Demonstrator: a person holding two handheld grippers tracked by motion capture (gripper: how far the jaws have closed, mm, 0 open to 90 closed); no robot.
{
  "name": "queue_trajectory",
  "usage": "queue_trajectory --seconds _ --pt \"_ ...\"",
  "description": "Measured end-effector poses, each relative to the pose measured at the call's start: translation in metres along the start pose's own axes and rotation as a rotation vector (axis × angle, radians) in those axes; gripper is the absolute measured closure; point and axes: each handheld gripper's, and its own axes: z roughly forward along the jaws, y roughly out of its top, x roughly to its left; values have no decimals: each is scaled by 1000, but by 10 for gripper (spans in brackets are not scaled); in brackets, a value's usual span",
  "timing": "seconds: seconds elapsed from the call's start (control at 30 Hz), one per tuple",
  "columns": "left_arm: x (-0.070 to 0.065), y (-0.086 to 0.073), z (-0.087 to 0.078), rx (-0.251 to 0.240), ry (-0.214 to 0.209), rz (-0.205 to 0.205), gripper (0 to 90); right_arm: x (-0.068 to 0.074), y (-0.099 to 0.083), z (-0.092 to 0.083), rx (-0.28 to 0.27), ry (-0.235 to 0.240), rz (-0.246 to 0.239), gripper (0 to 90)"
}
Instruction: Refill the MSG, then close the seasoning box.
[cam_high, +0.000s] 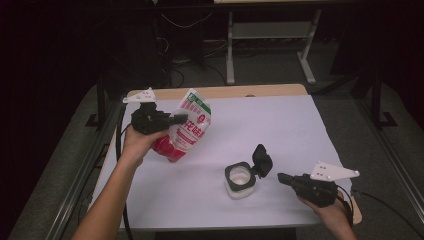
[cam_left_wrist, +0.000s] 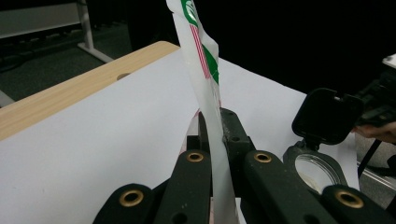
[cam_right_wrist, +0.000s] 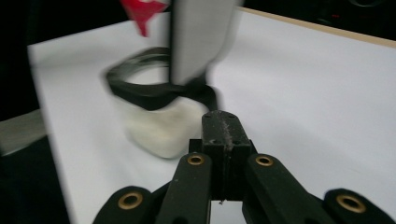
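Roughly mid-job by my read: refill pouch is up, container is open, no pour visible yet.

High view: left gripper (cam_high: 175, 119) pinches the pouch (cam_high: 187, 131) by its side, lifted off the sheet and tilted, well left of and behind the container (cam_high: 240, 181). Container sits on the white sheet (cam_high: 280, 130), flip lid (cam_high: 261, 160) hinged back and standing up on its right side. Right gripper (cam_high: 283, 178) lies low just right of the container, jaws pressed together on nothing, tip near the lid hinge. Left to do, I'd guess: bring the pouch over the mouth and pour, then shut the lid. Open sheet all round the container; nearest table edge is on the person's side, close in front of it.

Left gripper view: jaws clamp the thin pouch edge (cam_left_wrist: 208, 88), which stands up between them. Container mouth (cam_left_wrist: 313, 168) is lower right, lid (cam_left_wrist: 327, 114) upright over it. Wooden table edge (cam_left_wrist: 70, 93) far left.

Right gripper view: blurred. Closed, empty jaws point at the container (cam_right_wrist: 154, 126); its black rim (cam_right_wrist: 140, 88) is open, red pouch corner (cam_right_wrist: 140, 14) above. Bare sheet to the right.
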Motion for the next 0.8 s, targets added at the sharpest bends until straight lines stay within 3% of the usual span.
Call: queue_trajectory --seconds 0.17,0.53,0.77,0.8 --pt "2 -1 5 0 -2 10 899 -18 2 5 -3 -73 27 900" --pt "8 -6 14 -8 7 43 899 -44 11 31 -10 -160 66 900" --pt "12 -29 22 7 -16 3 899 -48 8 30 -2 -178 70 900" --pt "11 -32 21 -12 -29 -4 899 -49 8 29 -7 -180 73 899"
